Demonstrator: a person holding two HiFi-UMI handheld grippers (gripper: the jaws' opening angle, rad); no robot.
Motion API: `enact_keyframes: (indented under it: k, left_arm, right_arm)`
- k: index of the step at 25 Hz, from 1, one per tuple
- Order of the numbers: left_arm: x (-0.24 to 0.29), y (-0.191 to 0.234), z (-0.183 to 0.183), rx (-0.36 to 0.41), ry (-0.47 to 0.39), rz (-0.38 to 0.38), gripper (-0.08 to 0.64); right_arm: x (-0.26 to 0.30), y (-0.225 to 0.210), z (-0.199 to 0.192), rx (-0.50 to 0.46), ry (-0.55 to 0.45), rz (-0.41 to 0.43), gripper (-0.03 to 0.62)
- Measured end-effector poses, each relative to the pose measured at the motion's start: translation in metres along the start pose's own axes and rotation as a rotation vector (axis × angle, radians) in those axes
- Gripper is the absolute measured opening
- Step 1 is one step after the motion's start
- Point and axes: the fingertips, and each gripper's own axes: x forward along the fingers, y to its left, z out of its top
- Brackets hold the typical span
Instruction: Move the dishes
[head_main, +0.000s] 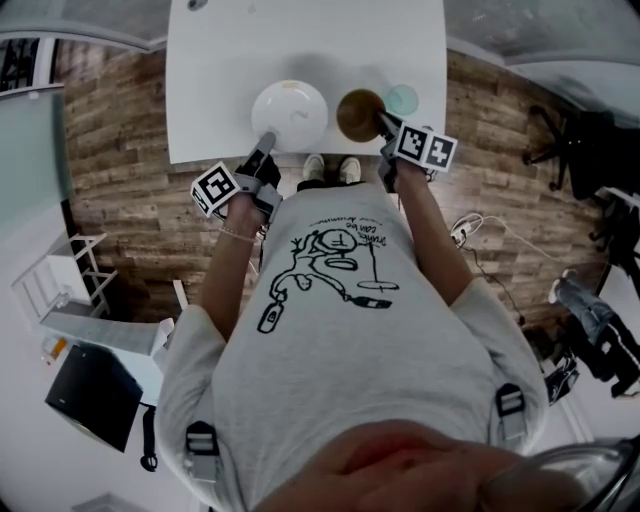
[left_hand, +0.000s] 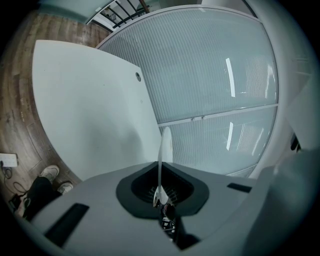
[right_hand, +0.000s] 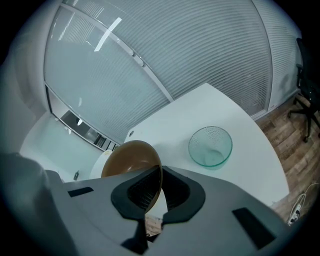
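**Grippers clamped on two dishes at the near table edge**

Pinching the near rim of the white plate (head_main: 290, 112) with the left gripper (head_main: 267, 140), jaws pressed together on the thin edge, nothing else between the pads. Holding this plate over the white table (head_main: 210, 90), close to its near edge; not managing to tell whether resting on the top or raised a little. Gripping, just beside it on the right, the brown bowl (head_main: 360, 113) by its near rim with the right gripper (head_main: 386, 124), jaws closed on the wall, one pad inside and one outside. Seeing the bowl tilted in the right gripper view. Leaving the glass bowl (head_main: 403, 99) free on the table, just beyond the brown bowl and to its right, touched by nothing.

Judging the step: being in the grasp-and-carry part, with two dishes taken and no place of delivery visible. Probably needing next a steady lift of both hands together, with each pinch kept firm. Guarding against a slip on such thin rims, and against the downward swing of a dish held at one side only. Also passing the brown bowl clear of the glass one.

Counting: two grippers, both occupied; three dishes in all, namely one white plate, one brown bowl and one glass bowl; one table.
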Motion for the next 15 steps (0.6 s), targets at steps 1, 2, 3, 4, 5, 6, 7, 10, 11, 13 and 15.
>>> enact_keyframes:
  k: [1,2,3,4,5,6,7,10,11,13,15]
  left_arm:
    - [0.0,0.0,0.0,0.0,0.0,0.001,0.009]
    - [0.0,0.0,0.001,0.0,-0.001,0.002,0.009]
    - [-0.001,0.0,0.001,0.001,-0.001,0.006,0.009]
    - [-0.002,0.001,0.0,0.001,-0.001,0.01,0.009]
    - [-0.002,0.001,0.0,0.0,-0.002,0.011,0.009]
    - [-0.002,0.001,0.0,-0.002,-0.003,0.01,0.009]
    - [-0.002,0.001,0.0,-0.003,-0.003,0.009,0.009]
    - [-0.001,0.003,0.001,-0.008,-0.004,0.009,0.009]
    - [-0.001,0.003,0.0,-0.011,-0.004,0.011,0.009]
    - [-0.001,0.004,0.0,-0.012,-0.004,0.011,0.009]
    - [-0.001,0.004,0.0,-0.01,-0.005,0.01,0.009]
  right_arm:
    - [0.003,-0.001,-0.001,0.003,0.0,0.0,0.04]
    - [0.005,-0.002,-0.002,0.004,0.002,0.0,0.04]
    - [0.007,-0.004,-0.004,0.004,0.004,-0.002,0.04]
    - [0.009,-0.005,-0.006,0.002,0.007,-0.007,0.04]
    - [0.011,-0.007,-0.008,0.001,0.01,-0.014,0.04]
    - [0.013,-0.01,-0.009,0.002,0.012,-0.021,0.04]
    - [0.016,-0.012,-0.01,0.003,0.014,-0.027,0.04]
    - [0.022,-0.019,-0.012,0.015,0.009,-0.038,0.04]
    - [0.024,-0.021,-0.013,0.024,0.006,-0.039,0.04]
    - [0.027,-0.026,-0.014,0.039,0.001,-0.042,0.04]
    - [0.03,-0.03,-0.017,0.041,0.0,-0.043,0.04]
